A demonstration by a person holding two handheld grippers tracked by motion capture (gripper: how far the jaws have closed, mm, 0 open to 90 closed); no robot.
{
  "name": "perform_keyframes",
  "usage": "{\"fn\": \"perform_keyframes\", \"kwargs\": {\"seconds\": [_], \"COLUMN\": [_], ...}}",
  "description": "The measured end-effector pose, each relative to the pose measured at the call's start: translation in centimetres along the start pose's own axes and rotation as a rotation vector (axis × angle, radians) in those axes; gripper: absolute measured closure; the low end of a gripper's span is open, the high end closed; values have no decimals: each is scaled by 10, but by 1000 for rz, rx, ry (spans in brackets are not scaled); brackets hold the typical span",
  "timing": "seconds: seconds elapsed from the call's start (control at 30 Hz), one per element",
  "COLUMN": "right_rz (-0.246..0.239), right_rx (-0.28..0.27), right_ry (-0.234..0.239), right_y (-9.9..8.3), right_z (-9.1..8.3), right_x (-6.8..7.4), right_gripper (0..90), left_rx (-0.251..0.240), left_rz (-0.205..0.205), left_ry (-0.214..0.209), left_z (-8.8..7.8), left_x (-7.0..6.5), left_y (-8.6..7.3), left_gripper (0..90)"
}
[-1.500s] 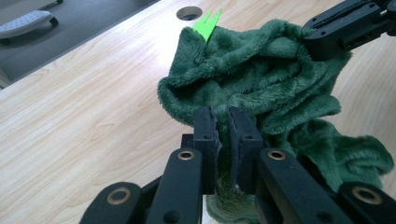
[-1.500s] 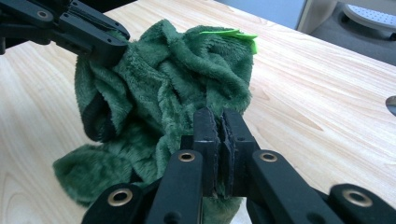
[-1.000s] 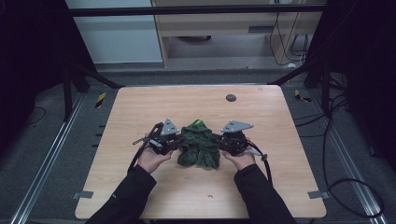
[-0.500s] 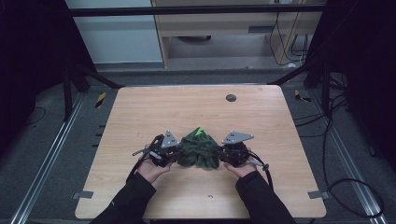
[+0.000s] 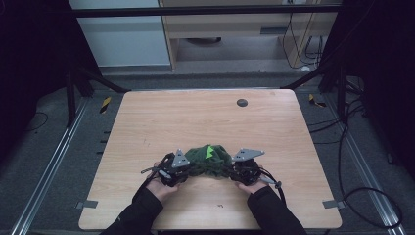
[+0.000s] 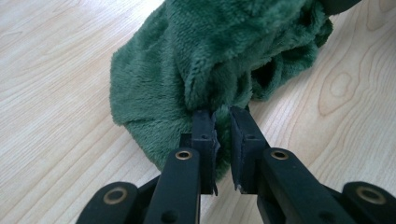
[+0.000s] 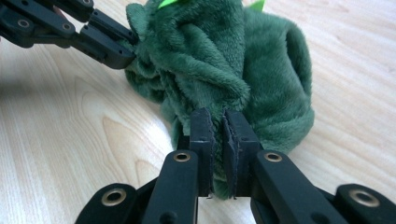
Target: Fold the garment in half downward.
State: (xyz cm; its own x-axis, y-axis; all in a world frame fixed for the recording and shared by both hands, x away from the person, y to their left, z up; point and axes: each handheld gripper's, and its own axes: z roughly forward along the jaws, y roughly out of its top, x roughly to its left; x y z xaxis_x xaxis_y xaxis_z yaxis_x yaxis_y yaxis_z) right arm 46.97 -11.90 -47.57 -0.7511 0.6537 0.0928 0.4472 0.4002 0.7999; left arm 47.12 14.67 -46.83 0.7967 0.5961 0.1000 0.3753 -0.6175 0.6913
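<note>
Change since a second ago: both hands and the cloth (image 5: 205,159) have come nearer the desk's front edge and lower; the cloth now rests bunched on the desk (image 5: 205,117), more compact than before.

Cloth: dark green plush, crumpled into a mound, with a bright green patch (image 5: 210,152) on top. It lies at the front middle of the desk, between the two claws. In the left gripper view (image 6: 219,56) it fills the upper centre, one fold trailing onto the wood; in the right gripper view (image 7: 224,70) it stands as a rumpled heap.

Left claw (image 5: 182,169): at the cloth's left side, held by the left hand (image 5: 159,185). Its jaws (image 6: 223,122) stand close together, pinching a fold of the cloth between the pads. It appears again in the right gripper view (image 7: 126,55) at the upper left, biting into the far side of the cloth.

Right claw (image 5: 234,169): at the cloth's right side, held by the right hand (image 5: 252,185). Jaws (image 7: 218,122) nearly together, gripping a fold of the plush.

Other: a small dark round mark (image 5: 242,102) on the desk toward its far edge, well apart from the cloth. Dark sleeves enter from the bottom of the high view.
</note>
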Motion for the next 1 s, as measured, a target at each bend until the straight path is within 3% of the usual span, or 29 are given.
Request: {"fn": "perform_keyframes", "kwargs": {"seconds": [0.63, 1.0], "right_rz": [21, 26], "right_rx": [24, 5], "right_ry": [12, 20], "right_y": [-10, -11], "right_z": [-7, -20], "right_x": [7, 8], "right_gripper": [773, 756], "left_rx": [-9, -33], "left_rz": [-9, -63], "left_ry": [-24, -10], "left_z": [-11, -33], "left_x": [-5, 1], "left_y": [-11, -19], "left_gripper": [759, 729]}}
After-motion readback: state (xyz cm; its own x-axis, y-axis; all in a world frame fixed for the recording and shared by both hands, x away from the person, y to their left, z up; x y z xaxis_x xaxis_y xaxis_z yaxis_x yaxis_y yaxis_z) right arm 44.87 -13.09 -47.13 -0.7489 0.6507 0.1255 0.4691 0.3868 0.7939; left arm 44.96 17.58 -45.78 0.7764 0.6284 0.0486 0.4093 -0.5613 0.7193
